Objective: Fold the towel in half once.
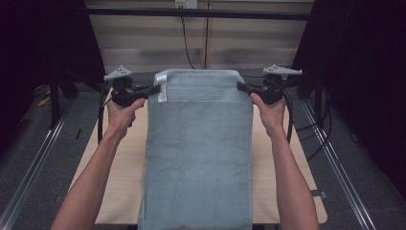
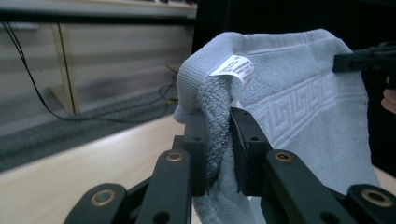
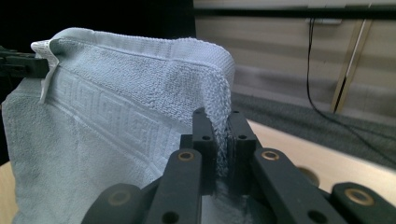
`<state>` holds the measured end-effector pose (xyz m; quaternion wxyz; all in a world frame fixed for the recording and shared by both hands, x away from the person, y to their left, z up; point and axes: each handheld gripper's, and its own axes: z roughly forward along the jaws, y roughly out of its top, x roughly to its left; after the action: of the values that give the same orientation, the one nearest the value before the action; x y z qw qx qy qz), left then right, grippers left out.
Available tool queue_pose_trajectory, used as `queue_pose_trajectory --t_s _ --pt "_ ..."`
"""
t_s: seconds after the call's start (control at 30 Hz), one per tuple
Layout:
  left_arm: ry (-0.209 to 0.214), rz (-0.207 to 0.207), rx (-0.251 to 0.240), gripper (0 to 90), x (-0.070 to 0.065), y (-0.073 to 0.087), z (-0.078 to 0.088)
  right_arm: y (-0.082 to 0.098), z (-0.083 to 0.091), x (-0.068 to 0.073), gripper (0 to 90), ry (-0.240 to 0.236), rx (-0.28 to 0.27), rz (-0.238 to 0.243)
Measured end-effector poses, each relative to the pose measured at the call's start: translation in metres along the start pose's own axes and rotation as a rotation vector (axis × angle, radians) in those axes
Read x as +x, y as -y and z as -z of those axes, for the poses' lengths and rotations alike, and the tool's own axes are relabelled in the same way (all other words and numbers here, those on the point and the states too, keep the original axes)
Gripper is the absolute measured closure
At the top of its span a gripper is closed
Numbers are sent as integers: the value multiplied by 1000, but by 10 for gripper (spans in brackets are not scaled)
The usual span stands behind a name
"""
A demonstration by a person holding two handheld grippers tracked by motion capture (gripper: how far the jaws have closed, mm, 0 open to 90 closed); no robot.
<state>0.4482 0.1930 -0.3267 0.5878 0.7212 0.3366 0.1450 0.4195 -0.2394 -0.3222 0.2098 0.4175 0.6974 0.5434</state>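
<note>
Above the far end of the wooden table [image 1: 119, 182], the left gripper [image 1: 152, 89] and right gripper [image 1: 242, 86] each pinch a top corner of the pale blue towel [image 1: 198, 153], lifted and stretched taut, with folding or laying down seemingly left.

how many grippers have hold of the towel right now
2. The left gripper is shut on the top left corner of the towel, beside the white label. The right gripper is shut on the top right corner. Both hold it up above the table.
</note>
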Motion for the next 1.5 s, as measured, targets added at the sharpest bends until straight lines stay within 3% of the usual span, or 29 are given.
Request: queue_pose_trajectory --t_s 0.13,0.37,0.43,0.57,0.63,0.73,0.83,0.93,1.0,1.13,1.2,1.3,1.37,1.43,1.5 --pt "7 -26 15 776 -4 -2 1 -10 6 3 849 6 -5 20" --pt "43 -34 86 776 -19 50 14 36 17 13 850 -50 76 8" --pt "58 -33 89 776 -25 59 23 47 27 20 849 -69 89 17" --pt "102 -76 90 777 -43 71 47 66 51 43 850 -104 120 51" --pt "128 -69 83 778 -52 80 59 75 63 56 849 -109 154 88" --pt "154 -65 100 778 -65 96 73 96 78 70 849 -147 187 80" --pt "174 -70 169 778 -77 121 83 124 89 80 850 -170 229 58" --pt "194 6 220 777 -85 150 92 151 96 90 849 -195 276 36" --pt "176 -25 270 777 -93 165 95 168 100 97 849 -206 307 25" --pt "217 19 383 777 -101 202 92 201 101 108 849 -226 395 1" --pt "211 -6 431 776 -102 212 86 215 100 108 849 -230 434 -27" --pt "178 -34 477 776 -98 218 74 227 96 105 850 -221 472 -55" --pt "180 -38 488 777 -94 219 65 229 90 103 851 -189 497 -20" --pt "156 -88 489 779 -92 216 58 227 82 98 851 -153 502 2" --pt "138 -84 479 781 -86 214 51 223 72 90 852 -133 501 7"
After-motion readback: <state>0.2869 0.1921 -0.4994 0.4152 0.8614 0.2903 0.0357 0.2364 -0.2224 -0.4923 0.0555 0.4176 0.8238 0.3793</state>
